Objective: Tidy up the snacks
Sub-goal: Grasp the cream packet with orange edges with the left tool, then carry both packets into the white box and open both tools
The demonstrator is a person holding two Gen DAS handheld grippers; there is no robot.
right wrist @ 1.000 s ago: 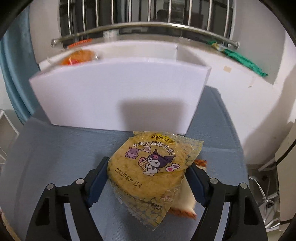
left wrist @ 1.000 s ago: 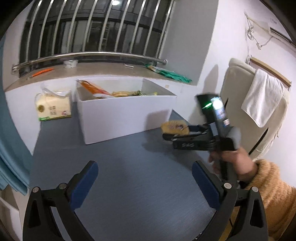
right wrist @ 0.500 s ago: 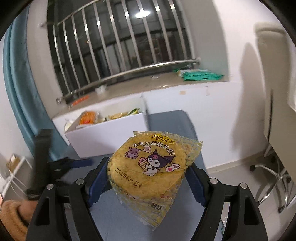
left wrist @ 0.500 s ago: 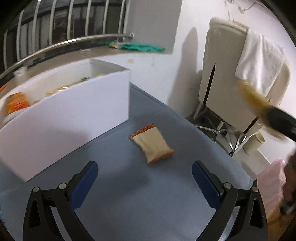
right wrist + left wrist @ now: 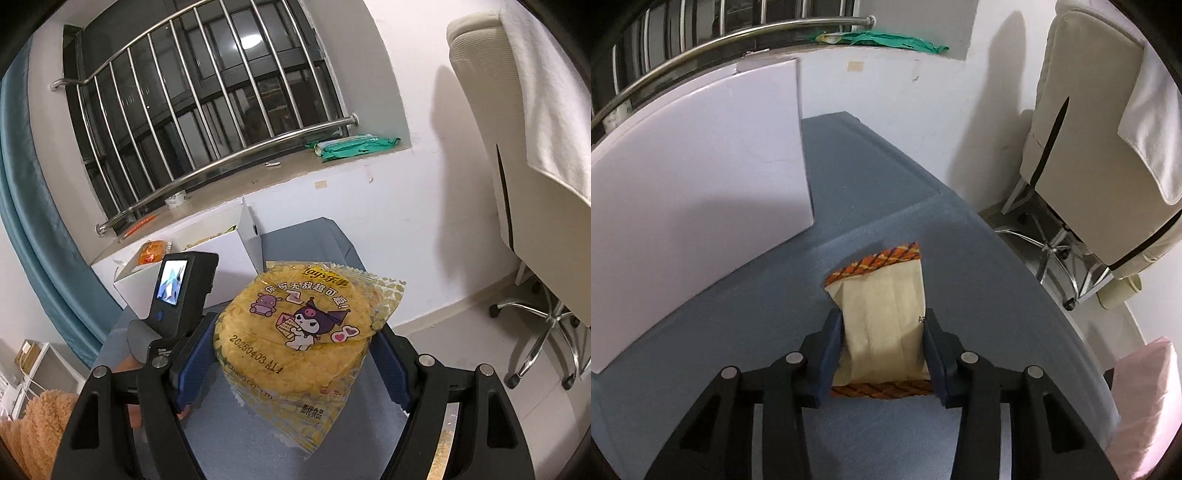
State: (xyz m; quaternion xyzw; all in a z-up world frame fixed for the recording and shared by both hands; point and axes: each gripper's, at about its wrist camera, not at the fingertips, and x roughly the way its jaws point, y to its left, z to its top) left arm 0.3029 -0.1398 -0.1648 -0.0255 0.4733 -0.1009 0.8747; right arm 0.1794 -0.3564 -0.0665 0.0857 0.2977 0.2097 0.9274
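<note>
My left gripper (image 5: 882, 325) is shut on a beige snack packet with orange patterned ends (image 5: 882, 310), which lies on the blue table (image 5: 757, 314) just right of the white box (image 5: 694, 155). My right gripper (image 5: 291, 339) is shut on a round yellow Lay's chip packet with cartoon print (image 5: 299, 325) and holds it in the air above the table. In the right wrist view the white box (image 5: 229, 258) holds several snacks, among them an orange packet (image 5: 151, 254). The back of the left gripper, with its small screen (image 5: 177, 291), shows there too.
A white office chair (image 5: 1100, 147) with a towel stands to the right of the table. A pink item (image 5: 1145, 398) lies at the table's right edge. A barred window and sill with a green packet (image 5: 354, 146) are behind the box. A blue curtain (image 5: 29, 221) hangs left.
My left gripper has moved down to the beige packet and shut on it. My right gripper has lifted the chip packet up and away from the box.
</note>
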